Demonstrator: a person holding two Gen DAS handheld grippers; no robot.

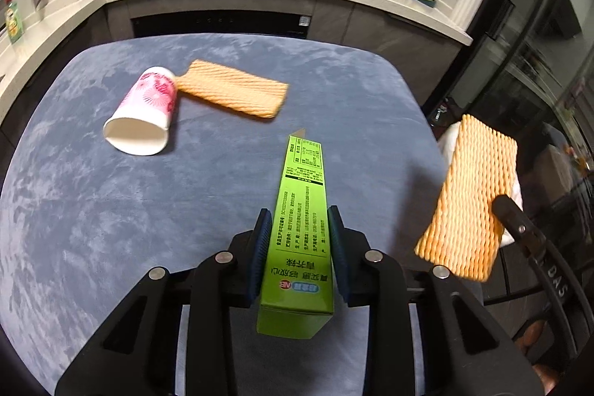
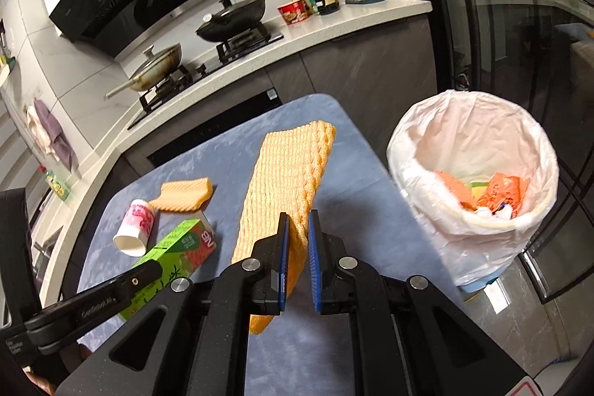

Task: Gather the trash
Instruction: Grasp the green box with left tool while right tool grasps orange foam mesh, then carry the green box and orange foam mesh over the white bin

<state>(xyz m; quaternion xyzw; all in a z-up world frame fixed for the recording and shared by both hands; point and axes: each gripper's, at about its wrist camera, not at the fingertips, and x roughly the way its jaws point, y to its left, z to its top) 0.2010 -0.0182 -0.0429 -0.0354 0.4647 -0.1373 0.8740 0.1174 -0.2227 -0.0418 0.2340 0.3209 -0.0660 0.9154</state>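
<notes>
Left gripper (image 1: 299, 247): my fingers were clamped on the green box (image 1: 300, 210), its long axis running straight out ahead between them, lifted off the blue counter (image 1: 111, 229). Right gripper (image 2: 297, 262): fingers pinched the near end of an orange foam net (image 2: 282, 173), which stood up and leaned away from me.

The lined bin (image 2: 471, 173) sat off the counter's right edge, forward and right of my right fingers, with scraps already inside. I judged the right hand the nearer one, so the net should go first and the box must cross over after.

Left on the counter: a paper cup (image 1: 143, 115) on its side, touching a second foam net (image 1: 234, 91).
</notes>
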